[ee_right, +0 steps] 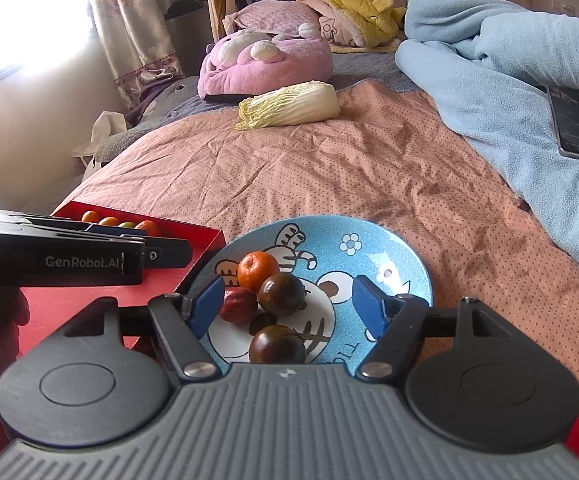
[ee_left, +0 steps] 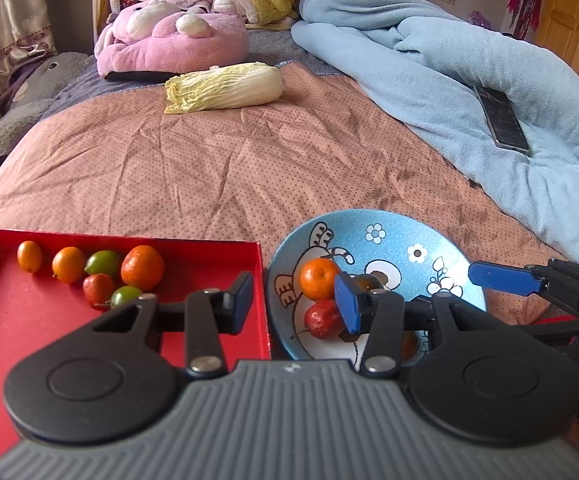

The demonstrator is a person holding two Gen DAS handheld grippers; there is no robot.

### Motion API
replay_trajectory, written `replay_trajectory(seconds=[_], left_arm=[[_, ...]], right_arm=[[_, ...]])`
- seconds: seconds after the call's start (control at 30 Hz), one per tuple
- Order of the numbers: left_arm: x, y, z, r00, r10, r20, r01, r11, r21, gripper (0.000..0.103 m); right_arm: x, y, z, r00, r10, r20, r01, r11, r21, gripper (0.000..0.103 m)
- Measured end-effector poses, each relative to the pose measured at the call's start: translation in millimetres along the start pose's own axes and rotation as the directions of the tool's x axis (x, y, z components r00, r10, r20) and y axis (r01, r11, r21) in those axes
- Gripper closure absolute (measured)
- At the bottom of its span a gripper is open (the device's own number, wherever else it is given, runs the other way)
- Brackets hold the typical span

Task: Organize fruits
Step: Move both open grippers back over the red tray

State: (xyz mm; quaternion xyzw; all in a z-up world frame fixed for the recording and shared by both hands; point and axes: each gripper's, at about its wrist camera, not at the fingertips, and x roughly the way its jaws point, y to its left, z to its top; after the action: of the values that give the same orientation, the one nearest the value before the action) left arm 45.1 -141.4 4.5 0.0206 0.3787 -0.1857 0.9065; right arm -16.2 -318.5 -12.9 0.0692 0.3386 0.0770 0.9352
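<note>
A red tray (ee_left: 29, 332) on the bed holds several small fruits: oranges (ee_left: 142, 266), green ones (ee_left: 103, 262) and a red one (ee_left: 98, 289). Beside it a blue cartoon plate (ee_left: 401, 240) holds an orange (ee_left: 318, 278) and a red fruit (ee_left: 323, 319). In the right wrist view the plate (ee_right: 393, 256) holds an orange (ee_right: 258, 270), a red fruit (ee_right: 239, 306) and two dark tomatoes (ee_right: 282, 294). My left gripper (ee_left: 295, 300) is open and empty over the tray's right edge. My right gripper (ee_right: 289, 304) is open and empty over the plate's fruits.
A napa cabbage (ee_left: 225, 88) lies further up the pink bedspread (ee_left: 229, 168). A light blue blanket (ee_left: 469, 80) with a phone (ee_left: 501, 118) on it lies at the right. Plush toys (ee_left: 169, 36) sit near the headboard. The right gripper's finger (ee_left: 501, 278) shows in the left view.
</note>
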Motion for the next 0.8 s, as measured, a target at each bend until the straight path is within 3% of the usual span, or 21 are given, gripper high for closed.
replay_trajectory(seconds=[0.17, 0.8], left_arm=[[-10.4, 17.8, -6.9, 0.999, 0.050, 0.019, -0.050, 0.999, -0.009, 0.040], [-28.6, 95.1, -31.0, 0.980, 0.200, -0.010, -0.199, 0.969, -0.145, 0.040]], right_arm=[[1.0, 13.2, 3.6, 1.000, 0.023, -0.001, -0.023, 1.000, -0.020, 0.026], [15.7, 82.1, 16.2, 0.988, 0.148, -0.040, -0.152, 0.978, -0.142, 0.025]])
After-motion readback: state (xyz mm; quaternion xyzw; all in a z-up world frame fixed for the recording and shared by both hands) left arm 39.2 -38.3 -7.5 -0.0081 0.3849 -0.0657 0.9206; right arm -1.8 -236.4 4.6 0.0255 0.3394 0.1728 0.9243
